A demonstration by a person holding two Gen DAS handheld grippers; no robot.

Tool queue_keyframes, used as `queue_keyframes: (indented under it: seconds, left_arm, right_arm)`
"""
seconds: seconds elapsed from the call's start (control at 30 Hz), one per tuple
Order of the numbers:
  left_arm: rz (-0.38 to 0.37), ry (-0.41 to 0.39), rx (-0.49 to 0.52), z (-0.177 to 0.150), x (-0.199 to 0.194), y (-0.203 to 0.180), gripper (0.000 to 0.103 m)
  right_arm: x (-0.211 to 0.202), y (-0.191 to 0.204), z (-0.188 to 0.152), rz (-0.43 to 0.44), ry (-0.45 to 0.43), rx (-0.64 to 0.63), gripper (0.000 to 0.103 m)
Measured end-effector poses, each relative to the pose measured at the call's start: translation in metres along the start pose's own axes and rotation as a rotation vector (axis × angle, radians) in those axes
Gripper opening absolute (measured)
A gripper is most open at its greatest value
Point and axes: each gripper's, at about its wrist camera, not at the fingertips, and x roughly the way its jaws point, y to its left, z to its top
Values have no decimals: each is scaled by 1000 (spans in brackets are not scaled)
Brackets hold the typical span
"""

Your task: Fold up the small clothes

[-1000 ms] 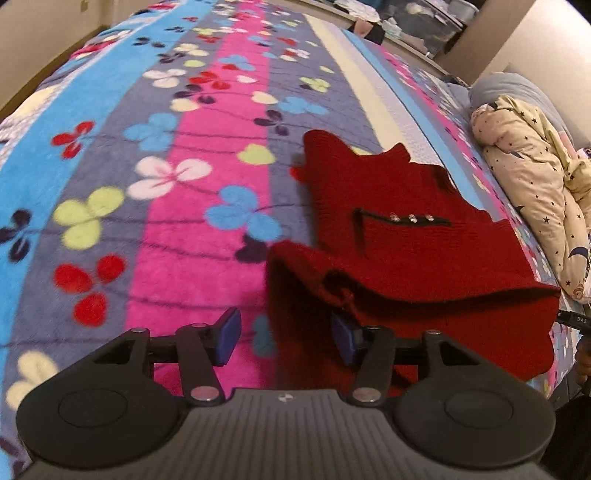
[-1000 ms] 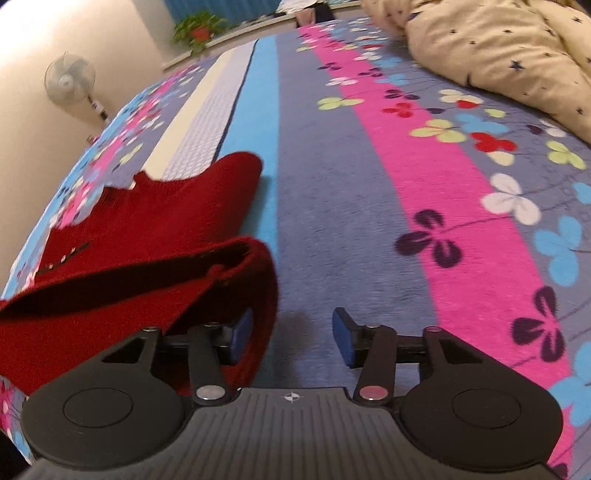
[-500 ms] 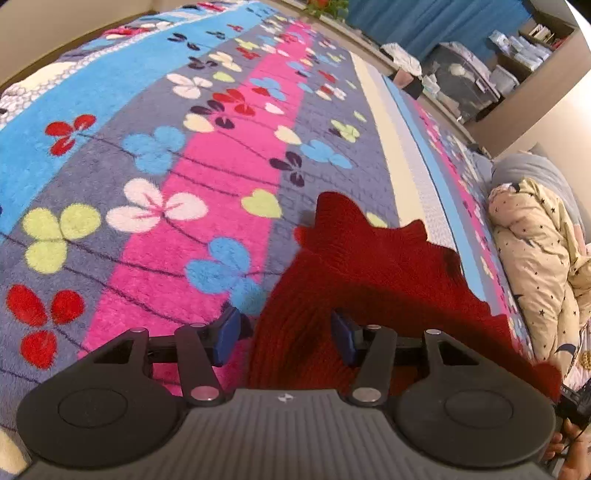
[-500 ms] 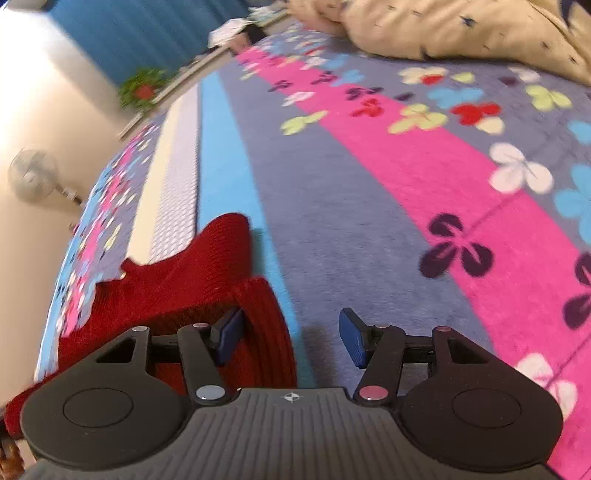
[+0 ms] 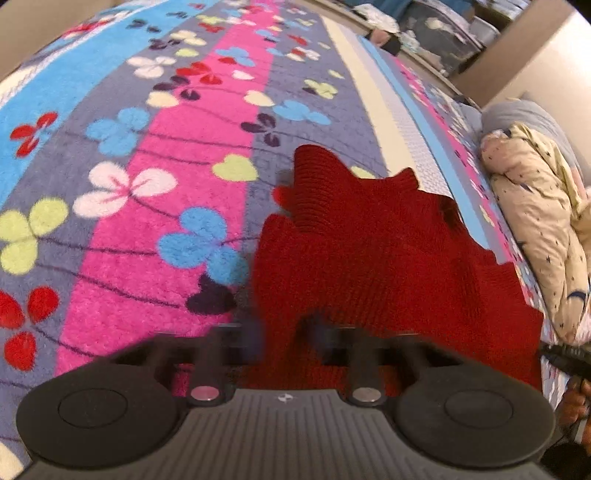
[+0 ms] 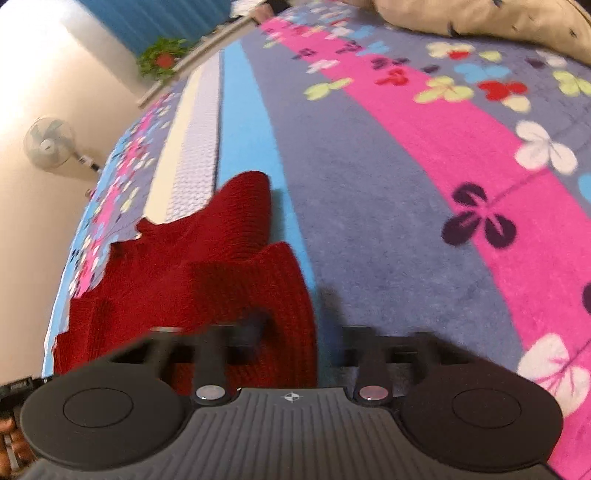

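Observation:
A small red knitted garment (image 5: 373, 254) lies folded over on the flowered blanket (image 5: 155, 206). My left gripper (image 5: 284, 336) sits low at its near left corner. Its jaws are blurred and stand apart around a fold of the red knit. The garment also shows in the right wrist view (image 6: 207, 273). My right gripper (image 6: 295, 332) is at its near right corner, jaws apart, with the knit edge between them. I cannot tell whether either pinches the cloth.
A cream star-print duvet (image 5: 535, 229) is heaped at the right of the bed, also at the top of the right wrist view (image 6: 480, 14). A standing fan (image 6: 48, 144) and a potted plant (image 6: 162, 59) are by the wall.
The lifted near half of the garment has come down flat onto its far half. Both grippers moved forward and down with it, and their jaws have narrowed slightly.

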Motion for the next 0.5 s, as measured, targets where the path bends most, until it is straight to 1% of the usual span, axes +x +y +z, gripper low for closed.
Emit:
queue_keyframes:
  seconds: [0.07, 0.13, 0.2, 0.23, 0.27, 0.33, 0.37, 0.4, 0.43, 0.47, 0.5]
  left_arm:
    - [8, -38, 20, -1, -9, -2, 12]
    - [11, -93, 36, 0, -21, -4, 12]
    - [-13, -187, 45, 2, -37, -6, 11]
    - [-21, -234, 51, 3, -43, -7, 11]
    - [-14, -291, 65, 4, -49, -10, 11]
    - [17, -380, 80, 8, -55, -17, 11]
    - [34, -412, 75, 9, -56, -18, 11]
    - [47, -430, 65, 11, -55, -19, 12]
    - [59, -433, 59, 13, -52, -19, 12]
    - [74, -416, 60, 15, -46, -19, 12]
    - [100, -378, 70, 17, -36, -19, 12]
  right_arm:
    - [-8, 7, 0, -9, -50, -27, 9]
    - [-23, 10, 2, -3, -142, -12, 8]
    - [-38, 14, 2, 23, -239, 4, 7]
    - [-46, 20, 2, 31, -302, -12, 6]
    - [-52, 24, 3, 39, -352, -34, 6]
    - [-61, 36, 4, 40, -456, -80, 6]
    - [-61, 39, 7, 27, -488, -91, 6]
    - [-57, 41, 10, -5, -501, -93, 6]
    - [-52, 41, 12, -40, -493, -88, 6]
    - [-43, 40, 16, -76, -462, -82, 6]
    - [-32, 39, 19, -112, -421, -78, 6]
